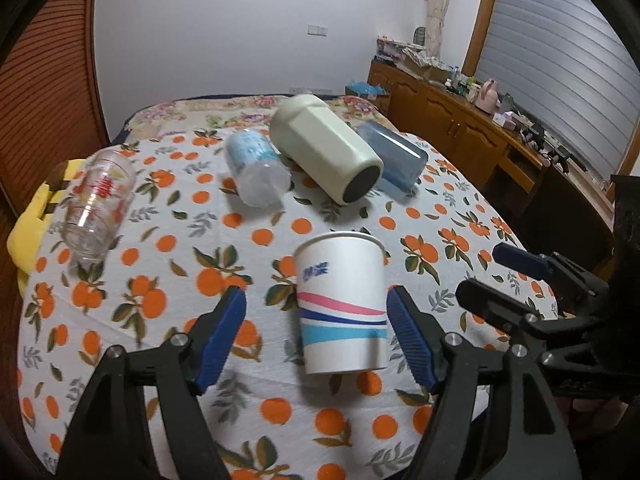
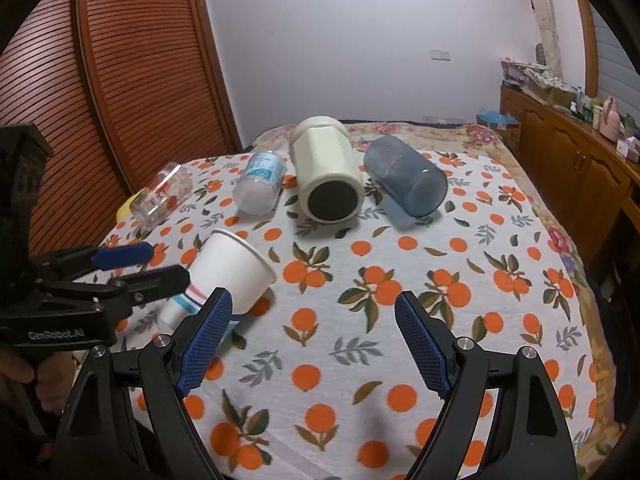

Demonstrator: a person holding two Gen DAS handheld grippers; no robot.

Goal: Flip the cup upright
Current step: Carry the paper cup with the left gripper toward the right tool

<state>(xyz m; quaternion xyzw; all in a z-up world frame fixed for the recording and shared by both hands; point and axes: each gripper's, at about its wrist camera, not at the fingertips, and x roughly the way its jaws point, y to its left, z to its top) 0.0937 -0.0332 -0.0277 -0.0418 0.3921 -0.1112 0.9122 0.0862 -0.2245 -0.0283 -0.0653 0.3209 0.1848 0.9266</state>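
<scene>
Left gripper [image 1: 316,336] fingers [image 1: 222,336] loosely flank the upright paper cup [image 1: 342,304].

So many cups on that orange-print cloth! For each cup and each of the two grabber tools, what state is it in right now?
Paper cup: tilted, mouth up and away, not yet upright.
Glass cup: lying on its side.
Clear plastic cup: lying on its side.
Cream cup: lying on its side.
Blue cup: lying on its side.
Left gripper: open around the paper cup.
Right gripper: open, holding nothing.

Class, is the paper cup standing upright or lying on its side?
Upright, slightly tilted: the paper cup has its rim on top and base on the cloth.
</scene>
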